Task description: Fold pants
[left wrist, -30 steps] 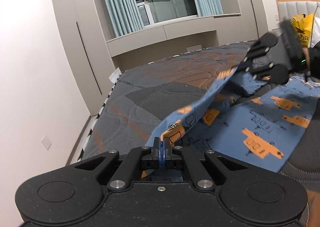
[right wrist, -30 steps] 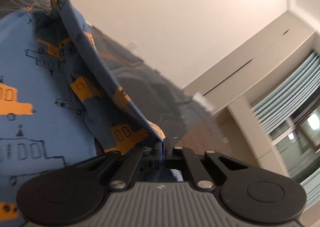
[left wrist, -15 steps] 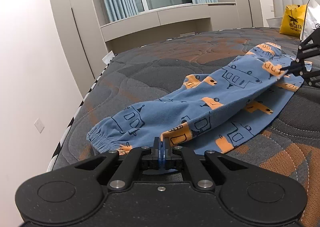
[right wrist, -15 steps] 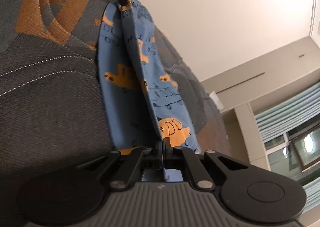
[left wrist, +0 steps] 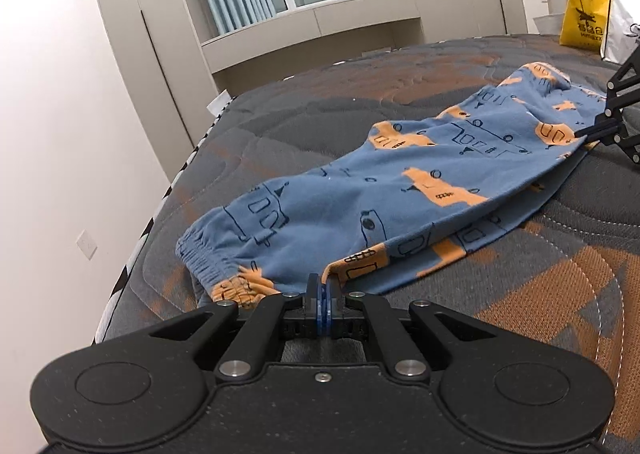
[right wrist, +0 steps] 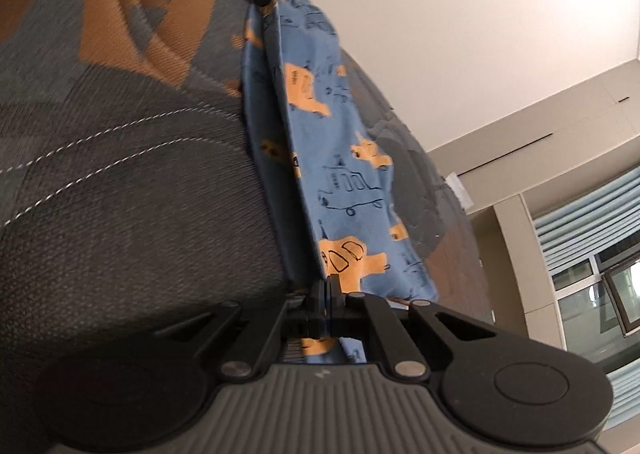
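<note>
Blue pants [left wrist: 384, 190] with orange vehicle prints lie lengthwise on the grey and orange mattress [left wrist: 520, 294], one leg folded over the other. My left gripper [left wrist: 322, 288] is shut on the near edge of the upper leg, beside the elastic cuff [left wrist: 200, 254]. My right gripper [left wrist: 588, 132] shows at the far right, shut on the waist end of the same edge. In the right wrist view the right gripper [right wrist: 329, 286] is shut on the pants [right wrist: 332, 158], and the left gripper [right wrist: 262, 0] pinches the far end.
A yellow bag [left wrist: 582, 20] and a white bag [left wrist: 620, 20] stand at the headboard, far right. The mattress edge [left wrist: 152, 222] drops off at the left beside a white wall [left wrist: 60, 134]. A window bench with curtains [left wrist: 320, 18] lies beyond the bed.
Both grippers have carried the held edge across and down. The upper leg, lifted a second ago, now lies over the lower leg close to the mattress.
</note>
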{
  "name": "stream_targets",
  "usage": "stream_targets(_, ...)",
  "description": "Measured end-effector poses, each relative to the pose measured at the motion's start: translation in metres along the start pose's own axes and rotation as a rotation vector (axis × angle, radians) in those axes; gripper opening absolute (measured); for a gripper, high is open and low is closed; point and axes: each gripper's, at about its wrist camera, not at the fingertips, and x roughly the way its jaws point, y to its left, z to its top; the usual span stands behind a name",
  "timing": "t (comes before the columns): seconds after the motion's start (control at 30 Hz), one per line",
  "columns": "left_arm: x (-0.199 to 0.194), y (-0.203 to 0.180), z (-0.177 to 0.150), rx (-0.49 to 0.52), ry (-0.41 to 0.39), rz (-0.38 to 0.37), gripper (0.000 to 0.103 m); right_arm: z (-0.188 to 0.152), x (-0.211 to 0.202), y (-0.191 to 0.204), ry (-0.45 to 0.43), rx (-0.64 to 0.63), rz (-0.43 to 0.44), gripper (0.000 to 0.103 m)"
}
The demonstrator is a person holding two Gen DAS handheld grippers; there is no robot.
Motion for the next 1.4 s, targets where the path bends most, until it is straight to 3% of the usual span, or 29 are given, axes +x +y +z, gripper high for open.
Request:
stream_targets(0.13,-0.002,-0.001,0.001,-0.056,0.018,0.008,0.017,-0.002,0.003,0.004,-0.008,0.026,-0.015,0.002)
stream_targets(0.23,-0.005,-0.005,0.004,-0.095,0.017,0.012,0.045,-0.009,-0.006,0.004,-0.023,0.071,-0.023,0.015)
stream_targets(0.3,-0.010,-0.014,0.006,-0.118,0.003,0.021,0.076,-0.016,-0.011,0.001,-0.032,0.108,-0.043,0.040)
stream_targets(0.33,-0.013,-0.019,0.009,-0.126,-0.014,0.031,0.083,-0.020,-0.014,-0.002,-0.037,0.136,-0.060,0.049)
stream_targets(0.4,-0.020,-0.034,0.014,-0.137,-0.056,0.059,0.102,-0.028,-0.025,-0.008,-0.047,0.208,-0.089,0.082)
stream_targets(0.47,-0.024,-0.052,0.023,-0.136,-0.104,0.079,0.102,-0.042,-0.036,-0.016,-0.057,0.298,-0.107,0.098)
stream_targets(0.5,-0.025,-0.061,0.028,-0.130,-0.116,0.081,0.102,-0.048,-0.041,-0.019,-0.057,0.330,-0.117,0.100)
stream_targets(0.7,-0.018,-0.126,0.071,-0.101,-0.167,0.014,0.102,-0.086,-0.068,-0.022,-0.022,0.469,-0.250,0.103)
stream_targets(0.8,-0.008,-0.161,0.093,-0.063,-0.185,-0.032,0.102,-0.110,-0.081,-0.033,-0.028,0.577,-0.259,0.103)
stream_targets(1.0,0.027,-0.231,0.133,0.114,-0.170,-0.121,0.102,-0.178,-0.102,-0.079,-0.072,1.031,-0.116,0.103)
stream_targets(1.1,0.049,-0.255,0.146,0.196,-0.154,-0.136,0.097,-0.217,-0.099,-0.106,-0.084,1.268,-0.025,0.103)
stream_targets(1.27,0.081,-0.266,0.159,0.210,-0.089,-0.154,0.088,-0.263,-0.071,-0.136,-0.075,1.458,0.093,0.096)
stream_targets(1.4,0.095,-0.270,0.159,0.244,-0.037,-0.167,0.071,-0.286,-0.049,-0.151,-0.105,1.576,0.154,0.086)
